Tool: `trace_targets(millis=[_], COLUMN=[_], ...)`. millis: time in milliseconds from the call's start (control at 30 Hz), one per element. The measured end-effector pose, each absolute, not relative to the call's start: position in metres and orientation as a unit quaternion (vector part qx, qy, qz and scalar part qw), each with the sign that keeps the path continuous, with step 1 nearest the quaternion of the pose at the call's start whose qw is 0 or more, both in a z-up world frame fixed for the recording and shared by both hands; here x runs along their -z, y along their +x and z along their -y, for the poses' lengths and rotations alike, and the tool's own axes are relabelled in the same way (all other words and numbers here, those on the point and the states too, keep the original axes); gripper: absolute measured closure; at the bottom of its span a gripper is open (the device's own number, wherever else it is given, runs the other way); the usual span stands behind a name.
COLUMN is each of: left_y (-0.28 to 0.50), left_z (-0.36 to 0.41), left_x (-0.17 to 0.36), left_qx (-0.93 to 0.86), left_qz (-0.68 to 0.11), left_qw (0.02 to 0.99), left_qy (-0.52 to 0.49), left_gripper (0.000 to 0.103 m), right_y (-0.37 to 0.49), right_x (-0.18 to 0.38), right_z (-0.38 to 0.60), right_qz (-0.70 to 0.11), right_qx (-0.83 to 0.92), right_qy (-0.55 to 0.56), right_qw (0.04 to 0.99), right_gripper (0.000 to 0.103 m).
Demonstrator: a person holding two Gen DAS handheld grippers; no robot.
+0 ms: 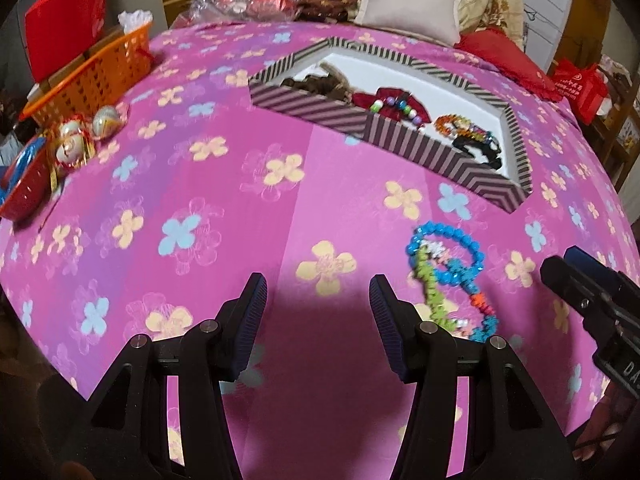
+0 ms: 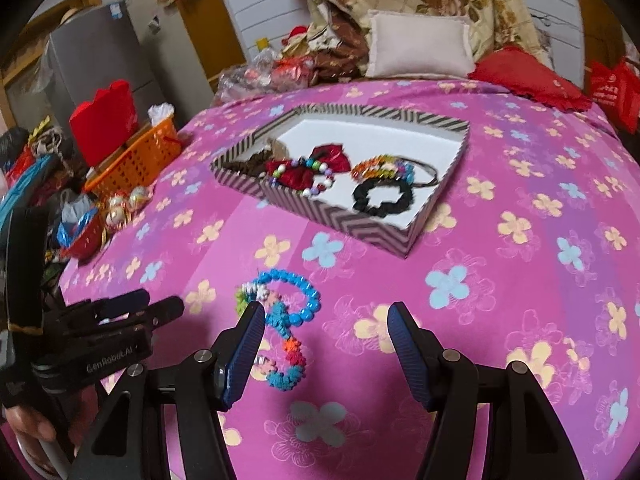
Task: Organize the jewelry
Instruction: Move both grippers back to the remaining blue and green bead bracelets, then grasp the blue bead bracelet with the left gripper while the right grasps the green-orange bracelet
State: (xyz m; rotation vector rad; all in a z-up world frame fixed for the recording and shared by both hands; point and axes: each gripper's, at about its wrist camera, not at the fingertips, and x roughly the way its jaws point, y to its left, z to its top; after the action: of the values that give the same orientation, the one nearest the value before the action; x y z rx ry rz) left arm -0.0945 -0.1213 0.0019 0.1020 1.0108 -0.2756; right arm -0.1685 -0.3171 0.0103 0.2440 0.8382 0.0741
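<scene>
A striped box [image 1: 308, 102] [image 2: 348, 228] with a white inside lies on the pink flowered bedspread. It holds a red bow with beads [image 2: 308, 170], a colourful bead bracelet [image 2: 380, 166], a black scrunchie [image 2: 382, 198] and brown pieces [image 1: 316, 84]. A blue and multicolour bead necklace [image 1: 448, 272] [image 2: 286, 320] lies loose on the spread in front of the box. My left gripper [image 1: 318, 316] is open and empty, left of the necklace. My right gripper [image 2: 326, 344] is open and empty, its left finger just beside the necklace.
An orange basket [image 1: 96, 76] [image 2: 140, 156] and red box [image 1: 64, 20] stand at the left bed edge, with round ornaments [image 1: 78, 136] and a red dish [image 1: 24, 192]. Pillows [image 2: 420, 44] and bedding pile at the back.
</scene>
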Motion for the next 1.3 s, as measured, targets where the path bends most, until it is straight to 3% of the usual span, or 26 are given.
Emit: trace_targets(millis=[467, 533, 733, 1067, 1300], left_y=[-0.074, -0.071, -0.068, -0.072, -0.082], left_z=[0.113, 0.113, 0.117, 0.150, 0.182], left_x=[0.013, 0.013, 0.009, 0.008, 0.008], left_qx=[0.112, 0.111, 0.119, 0.154, 0.197], left_qz=[-0.503, -0.505, -0.504, -0.504, -0.507], left_qw=[0.856, 0.855, 0.855, 0.849, 0.836], left_qy=[0.032, 0.028, 0.025, 0.045, 0.076], left_gripper=[0.050, 0.050, 0.050, 0.049, 0.048], right_y=[-0.147, -0.146, -0.162, -0.192, -0.192], right_x=[0.030, 0.031, 0.025, 0.006, 0.017], right_z=[0.270, 0.267, 0.282, 0.334, 0.324], right_qz=[-0.442, -0.440, -0.446, -0.434, -0.455], right_qx=[-0.069, -0.059, -0.044, -0.045, -0.046], right_qy=[0.020, -0.002, -0.008, 0.082, 0.069], right_qw=[0.894, 0.896, 0.894, 0.896, 0.887], right_gripper=[0.075, 0.091, 0.091, 0.091, 0.091])
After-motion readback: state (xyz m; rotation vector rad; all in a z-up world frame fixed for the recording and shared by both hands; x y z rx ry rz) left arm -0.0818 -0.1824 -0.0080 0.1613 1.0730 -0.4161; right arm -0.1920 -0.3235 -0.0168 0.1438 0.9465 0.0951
